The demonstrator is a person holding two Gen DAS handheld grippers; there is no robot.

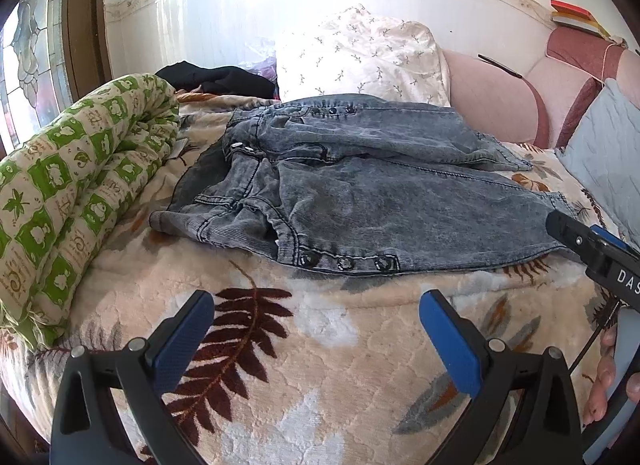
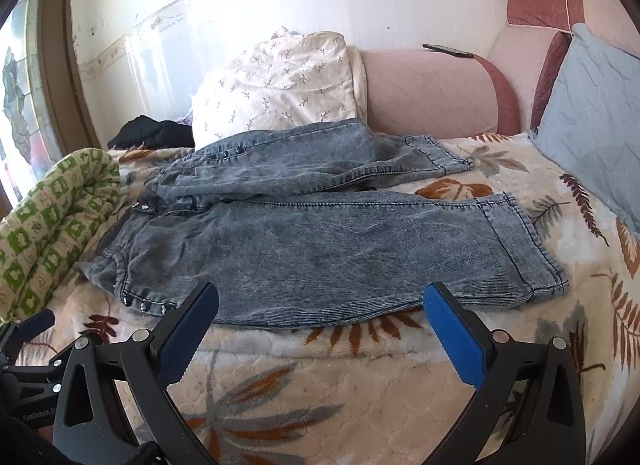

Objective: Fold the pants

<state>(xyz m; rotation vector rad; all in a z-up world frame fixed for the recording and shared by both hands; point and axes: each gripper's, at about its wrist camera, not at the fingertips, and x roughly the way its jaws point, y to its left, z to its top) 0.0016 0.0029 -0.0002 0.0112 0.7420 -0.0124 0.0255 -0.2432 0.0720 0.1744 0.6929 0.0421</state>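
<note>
crosswise, pants [image 2: 320, 241], waistband left

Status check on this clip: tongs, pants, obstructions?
Left tongs open, empty. Right tongs open, empty. Pants flat on bedspread, unfolded, legs apart. Rolled quilt beside waistband.

The jeans [image 2: 320, 233] lie flat on the leaf-print blanket [image 2: 360, 385], waistband toward 9 o'clock, cuffs toward 3. A rolled quilt [image 2: 52, 225] lies at 9 o'clock; a pillow [image 2: 280, 85] at 12; a cushion [image 2: 592, 121] at 2.
</note>
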